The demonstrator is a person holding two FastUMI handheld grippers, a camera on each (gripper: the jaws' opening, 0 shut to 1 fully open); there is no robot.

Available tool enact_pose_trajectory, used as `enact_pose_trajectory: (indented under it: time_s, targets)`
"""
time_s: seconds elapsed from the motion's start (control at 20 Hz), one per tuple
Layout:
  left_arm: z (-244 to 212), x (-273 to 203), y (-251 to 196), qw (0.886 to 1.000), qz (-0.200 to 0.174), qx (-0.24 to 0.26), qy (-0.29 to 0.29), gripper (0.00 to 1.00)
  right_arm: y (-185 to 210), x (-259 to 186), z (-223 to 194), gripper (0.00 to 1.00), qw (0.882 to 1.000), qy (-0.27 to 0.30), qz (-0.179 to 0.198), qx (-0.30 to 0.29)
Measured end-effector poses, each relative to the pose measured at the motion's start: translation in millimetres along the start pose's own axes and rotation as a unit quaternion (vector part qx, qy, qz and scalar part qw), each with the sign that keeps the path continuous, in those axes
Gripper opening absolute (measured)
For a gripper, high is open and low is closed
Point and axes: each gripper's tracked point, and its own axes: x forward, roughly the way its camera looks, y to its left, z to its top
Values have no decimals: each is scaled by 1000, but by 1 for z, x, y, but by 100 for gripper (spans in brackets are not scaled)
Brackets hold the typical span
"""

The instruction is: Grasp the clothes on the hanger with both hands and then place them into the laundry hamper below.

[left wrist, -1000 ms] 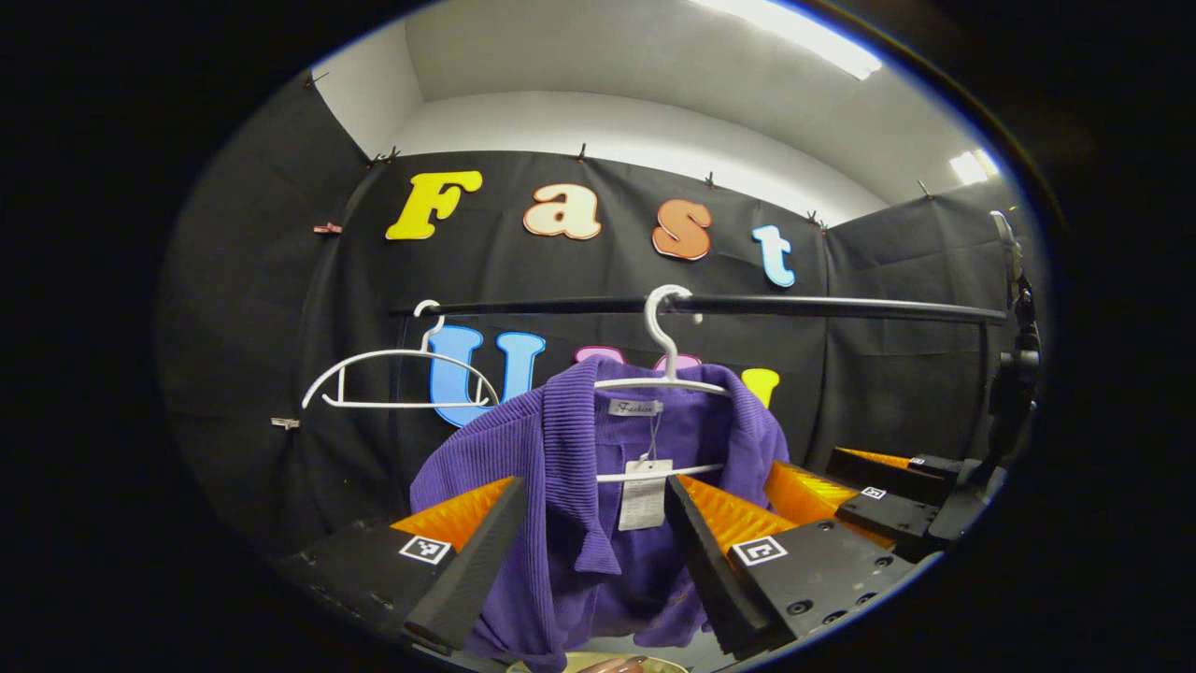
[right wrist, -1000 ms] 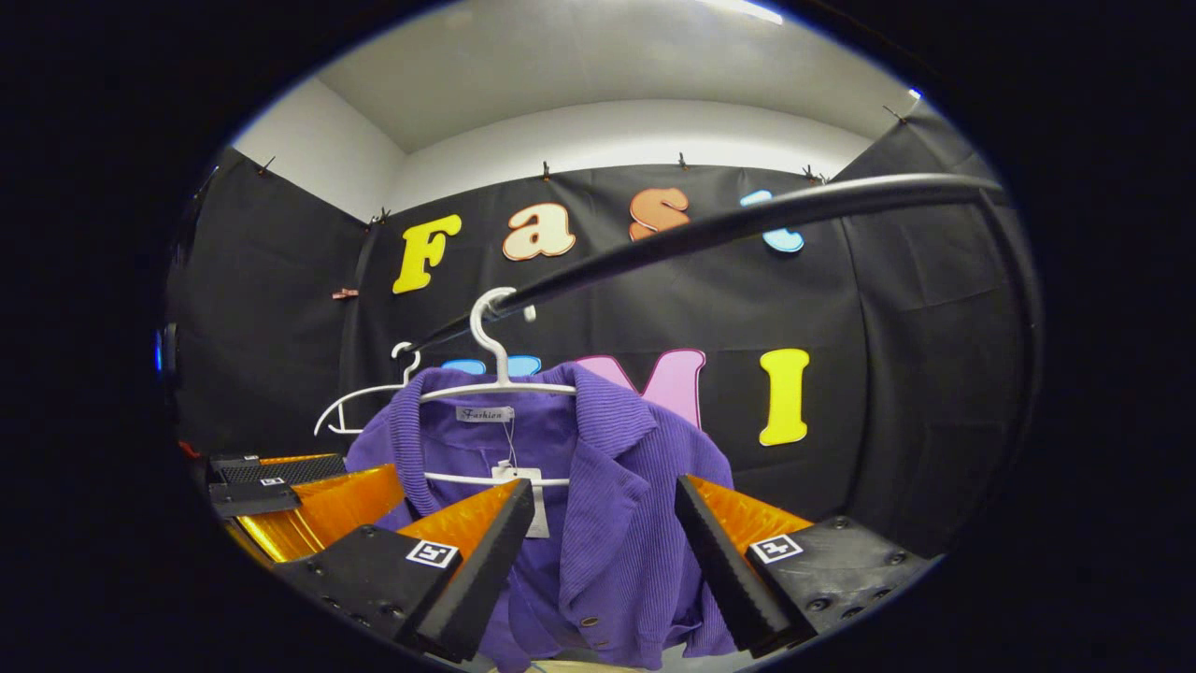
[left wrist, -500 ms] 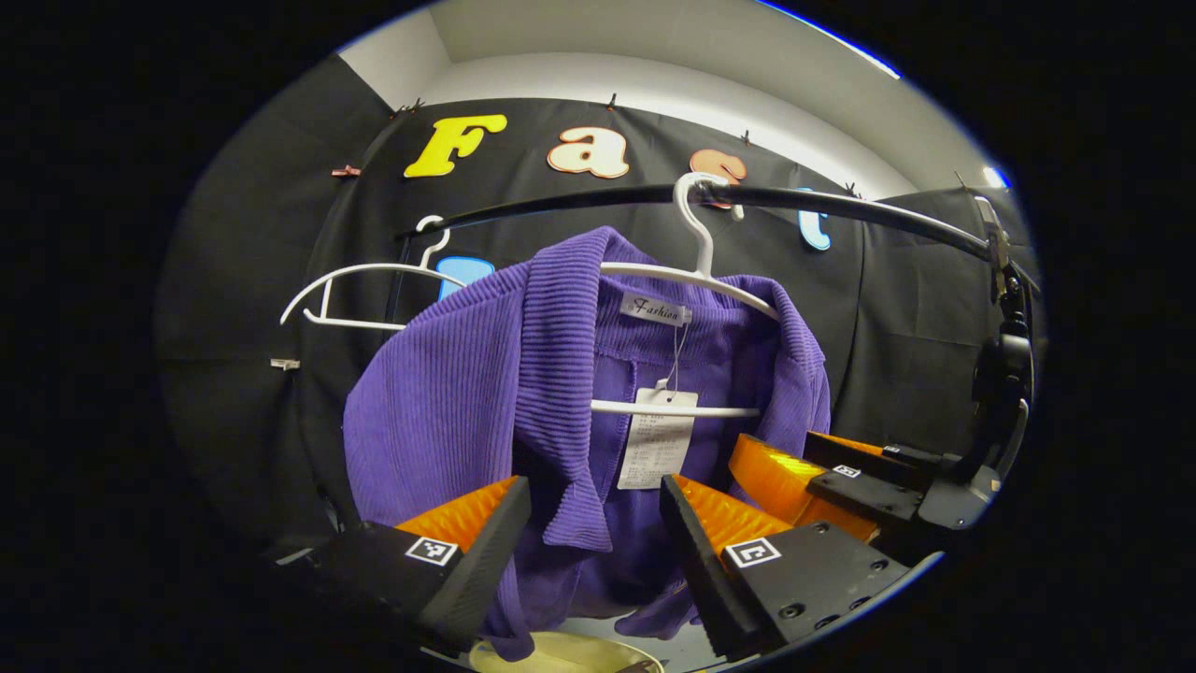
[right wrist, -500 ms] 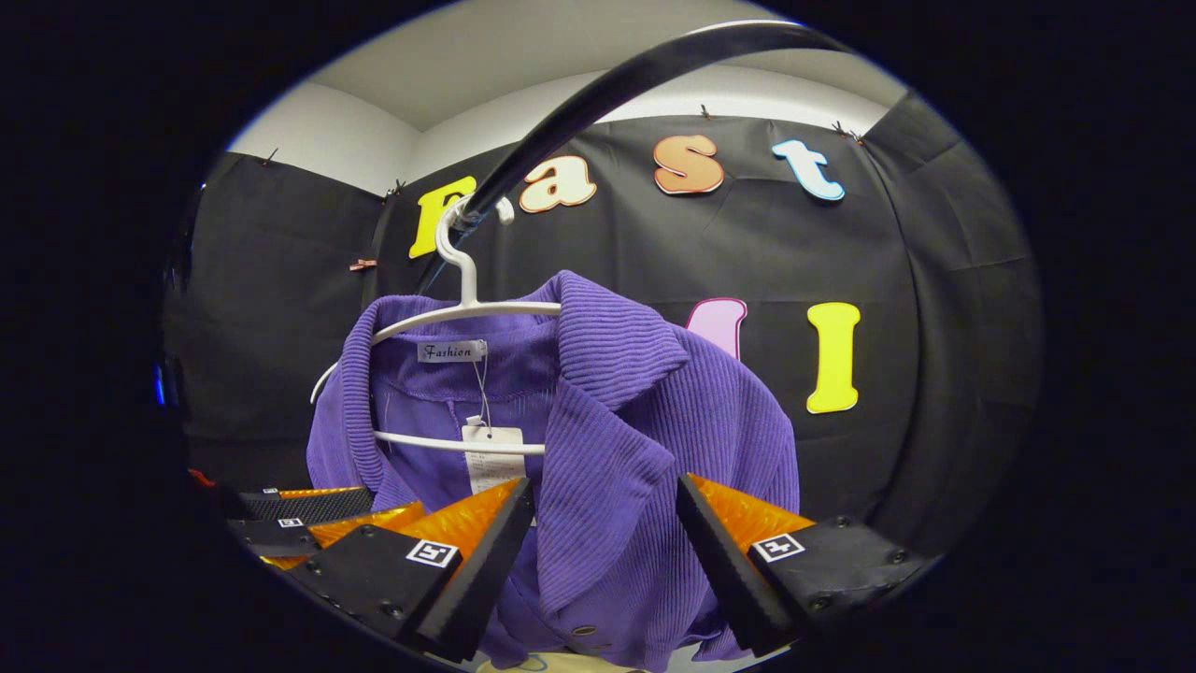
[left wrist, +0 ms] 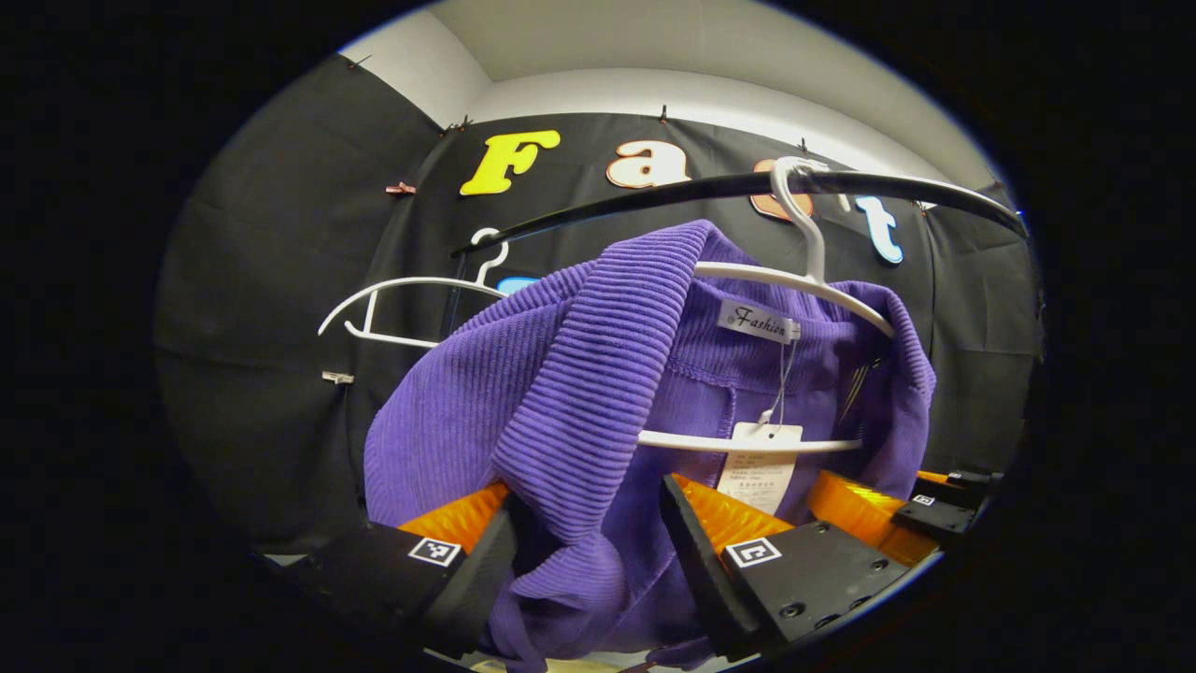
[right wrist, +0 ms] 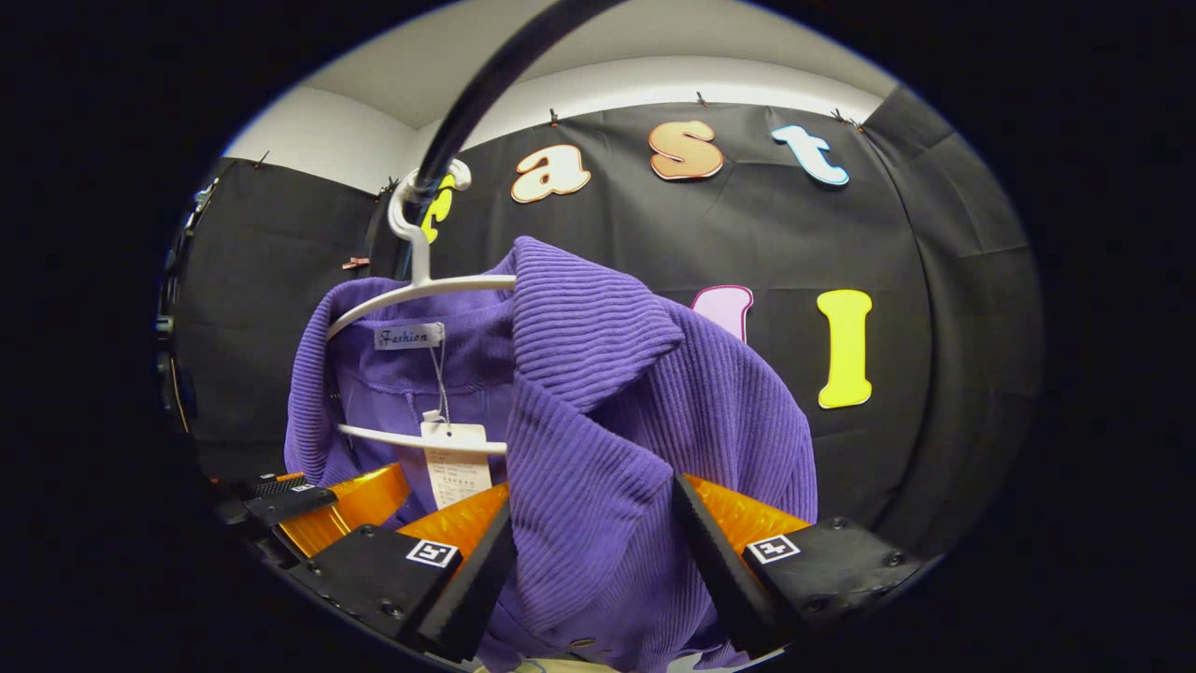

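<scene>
A: Nearest first, what do the grippers hold?
B: In the left gripper view the left gripper (left wrist: 589, 537) stands apart, its 2 fingers flanking the purple jacket (left wrist: 570, 393) at a lapel. In the right gripper view the right gripper (right wrist: 593, 551) is likewise spread around the other lapel; whether the fingers press the cloth, I cannot tell.
A: How does the garment look?
B: Ribbed purple fabric, wide collar, a paper tag (right wrist: 456, 463) on a string, a sewn neck label.
A: Where is it?
B: On a white hanger (left wrist: 794, 276) hooked over the black rail (left wrist: 654, 194). Farther along hangs 1 bare hanger (left wrist: 411, 299).
</scene>
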Motion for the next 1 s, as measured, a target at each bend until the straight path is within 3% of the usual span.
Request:
enact_pose_trajectory:
  time_s: [0.15, 0.25, 0.35, 0.4, 0.45, 0.8, 1.0]
  targets:
    - [3, 20, 7, 1000, 16, 18, -14, 82, 0, 23, -1, 94, 1000, -2, 14, -6]
    - [4, 23, 15, 1000, 22, 18, -14, 51, -22, 27, -4, 54, 999, -4, -10, -32]
    - [4, 23, 17, 1000, 10, 13, -11, 19, -29, 34, -3, 14, 999, -10, 1, -32]
    - [5, 22, 20, 1000, 8, 11, -10, 12, -30, 36, -3, 12, 1000, -10, 9, -28]
    - [5, 19, 21, 1000, 9, 10, -6, 10, -37, 36, -2, 12, 1000, -12, 14, -23]
    - [16, -36, 34, 999, 4, 39, 23, 10, -57, -3, 26, 12, 998, -42, 39, 21]
    - [49, -60, 56, 999, 27, 38, 3, 9, -63, -21, 37, 7, 997, -56, 53, 31]
